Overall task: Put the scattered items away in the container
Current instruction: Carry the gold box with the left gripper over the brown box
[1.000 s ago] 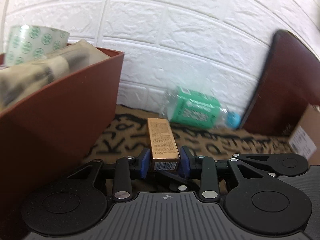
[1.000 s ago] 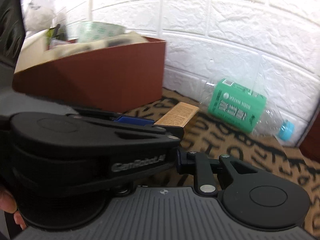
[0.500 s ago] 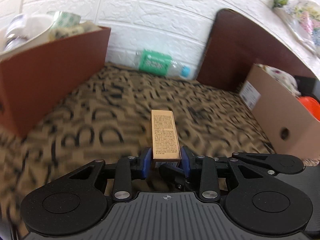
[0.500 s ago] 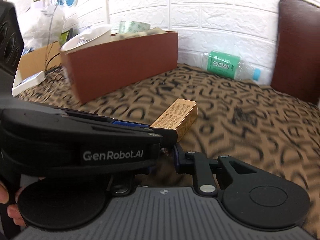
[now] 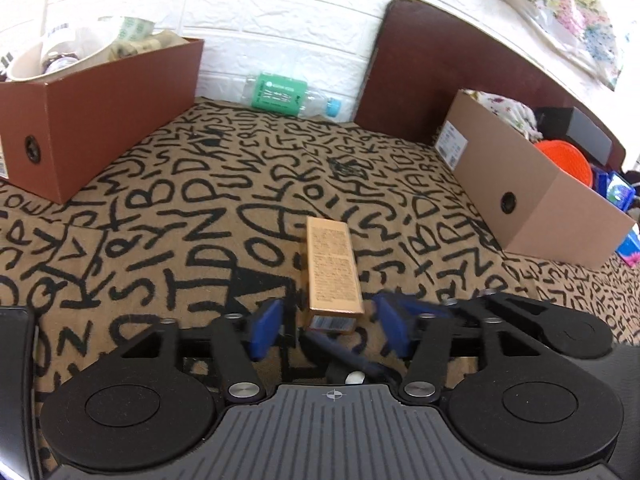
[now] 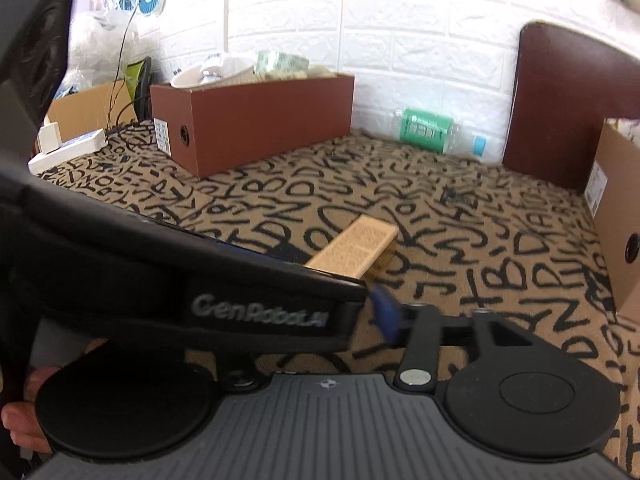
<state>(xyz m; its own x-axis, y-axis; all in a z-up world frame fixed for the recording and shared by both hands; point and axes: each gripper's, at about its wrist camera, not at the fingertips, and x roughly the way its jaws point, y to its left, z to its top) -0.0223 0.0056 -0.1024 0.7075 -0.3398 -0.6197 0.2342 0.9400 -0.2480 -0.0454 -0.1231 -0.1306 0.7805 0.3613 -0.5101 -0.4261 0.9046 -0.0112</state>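
Here the left gripper point(image 5: 332, 322) stands released, blue pads clear of the gold carton point(image 5: 332, 272) lying on the lettered cloth point(image 5: 160, 208). The right gripper point(image 6: 384, 316) is mostly hidden, so I cannot tell its state. Best to regrip squarely mid-carton before carrying it to the far-left brown box point(image 5: 100, 80).

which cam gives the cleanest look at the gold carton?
Left wrist. The gold carton lies lengthwise on the lettered cloth, printed top and barcode end both visible, between the open pads of the left gripper. In the right wrist view, the left gripper's body covers the carton's near end.
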